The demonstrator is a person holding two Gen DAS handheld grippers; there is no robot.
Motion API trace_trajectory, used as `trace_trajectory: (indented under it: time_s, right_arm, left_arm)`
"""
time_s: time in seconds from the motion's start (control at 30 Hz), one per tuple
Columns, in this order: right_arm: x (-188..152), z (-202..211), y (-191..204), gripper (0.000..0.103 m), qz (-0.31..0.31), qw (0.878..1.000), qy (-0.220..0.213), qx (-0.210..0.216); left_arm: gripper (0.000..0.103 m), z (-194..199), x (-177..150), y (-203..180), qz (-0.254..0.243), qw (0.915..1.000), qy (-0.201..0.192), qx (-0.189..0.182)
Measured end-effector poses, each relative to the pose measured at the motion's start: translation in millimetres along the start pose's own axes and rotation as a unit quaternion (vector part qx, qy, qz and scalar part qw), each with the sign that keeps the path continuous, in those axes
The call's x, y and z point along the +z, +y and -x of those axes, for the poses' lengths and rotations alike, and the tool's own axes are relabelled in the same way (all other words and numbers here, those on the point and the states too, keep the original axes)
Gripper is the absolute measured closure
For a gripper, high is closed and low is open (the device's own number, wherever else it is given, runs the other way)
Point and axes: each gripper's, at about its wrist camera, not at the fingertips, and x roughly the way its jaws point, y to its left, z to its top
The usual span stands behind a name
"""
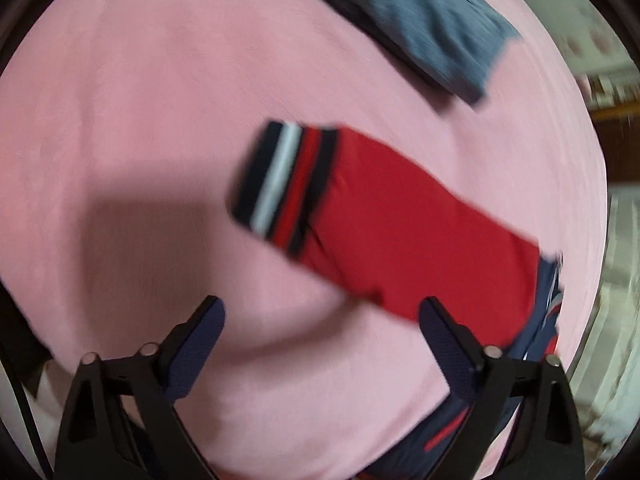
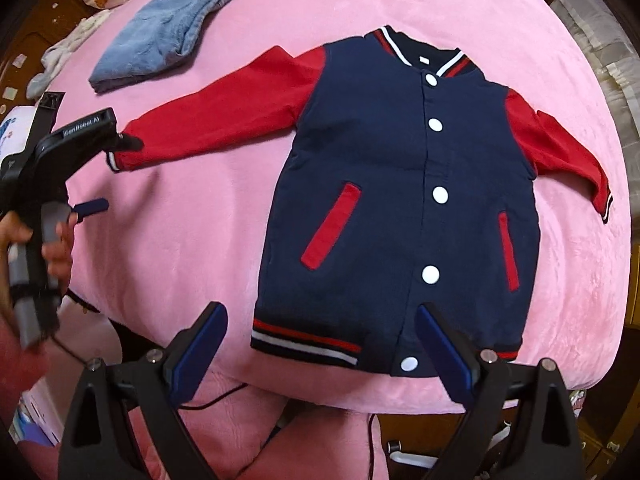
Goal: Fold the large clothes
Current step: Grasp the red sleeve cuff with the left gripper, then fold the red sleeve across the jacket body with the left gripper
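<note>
Navy-padded fingers of the left gripper (image 1: pixel 322 312) stood spread wide with nothing between them, just short of the red sleeve (image 1: pixel 400 220) and its striped cuff (image 1: pixel 280 184). The right gripper (image 2: pixel 322 320) was likewise open, poised over the hem of the navy jacket (image 2: pixel 384 184), which lay flat and buttoned on the pink bed (image 2: pixel 180 248), hem at the near edge. Folded jeans (image 2: pixel 160 36) sat near the far left corner.
</note>
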Motion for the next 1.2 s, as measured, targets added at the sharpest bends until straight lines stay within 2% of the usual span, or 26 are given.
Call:
trace_trajectory:
  time_s: [0.17,0.2,0.23,0.3,0.37,0.4,0.43,0.5,0.6,0.67,0.77,0.8,0.87,0.9,1.07,1.1,1.2]
  right_arm:
    - [4.3,-13.6,2.6,0.008,0.006,1.0,0.017,0.009]
    - [5.3,-15.5,2.4,0.008,0.007,1.0,0.017,0.008]
    - [5.7,-16.5,1.9,0.008,0.007,1.0,0.016,0.007]
    - [9.4,-19.7,-2.3,0.008,0.002,1.0,0.012,0.005]
    - [12.9,-21.6,-7.8,0.008,-0.008,1.0,0.008,0.006]
    - [16.0,-22.2,-11.2,0.008,-0.014,1.0,0.006,0.007]
    - [18.2,-22.7,-14.1,0.008,-0.018,1.0,0.003,0.008]
    - [24.4,-22.3,-22.3,0.008,-0.027,1.0,-0.007,0.009]
    - [32.1,-18.4,-34.8,0.008,-0.036,0.999,-0.021,0.01]
    - [38.1,-13.7,-47.3,0.008,-0.043,0.998,-0.034,0.016]
    - [43.8,-4.3,-67.4,0.008,-0.054,0.996,-0.059,0.03]
    - [45.0,-0.1,-74.9,0.008,-0.058,0.995,-0.07,0.036]
    - [45.5,7.8,-90.3,0.008,-0.064,0.993,-0.086,0.044]
    - [45.8,9.9,-95.4,0.008,-0.065,0.993,-0.09,0.046]
    - [46.2,17.6,-135.2,0.008,-0.062,0.992,-0.103,0.04]
    - [46.1,17.4,-142.7,0.008,-0.062,0.992,-0.104,0.037]
    - [46.0,14.2,-164.6,0.008,-0.067,0.991,-0.11,0.03]
  left_arm:
    - [0.019,-18.4,31.0,15.6,0.054,0.9979,-0.028,-0.024]
    - [0.023,-19.3,35.8,15.5,0.06,0.9969,-0.043,-0.028]
    - [0.036,-19.3,37.8,14.5,0.06,0.9965,-0.051,-0.028]
    - [0.054,-17.1,41.9,9.5,0.049,0.9954,-0.08,-0.017]
    - [0.065,-15.7,43.8,3.7,0.037,0.994,-0.1,-0.023]
    - [0.075,-15.1,43.8,-2.4,0.033,0.9932,-0.108,-0.029]
    - [0.081,-14.7,42.8,-7.7,0.028,0.9928,-0.112,-0.031]
    - [0.084,-8.8,39.1,-20.4,0.016,0.991,-0.128,-0.033]
    - [0.085,10.3,21.7,-52.3,-0.013,0.9836,-0.167,-0.067]
    - [0.085,27.4,7.7,-78.0,-0.041,0.9758,-0.192,-0.096]
    - [0.085,41.5,-14.8,-118.1,-0.081,0.9675,-0.206,-0.122]
    - [0.085,44.8,-23.5,-120.5,-0.089,0.966,-0.208,-0.126]
    - [0.084,44.0,-42.1,-156.2,-0.115,0.9612,-0.204,-0.147]
    - [0.084,44.6,-55.1,-157.6,-0.124,0.9597,-0.2,-0.153]
    - [0.082,19.5,-102.2,-231.1,-0.18,0.954,-0.173,-0.165]
    - [0.077,10.3,-110.1,-246.6,-0.189,0.9543,-0.162,-0.165]
    - [0.06,-1.6,-133.9,-262.1,-0.211,0.9549,-0.132,-0.162]
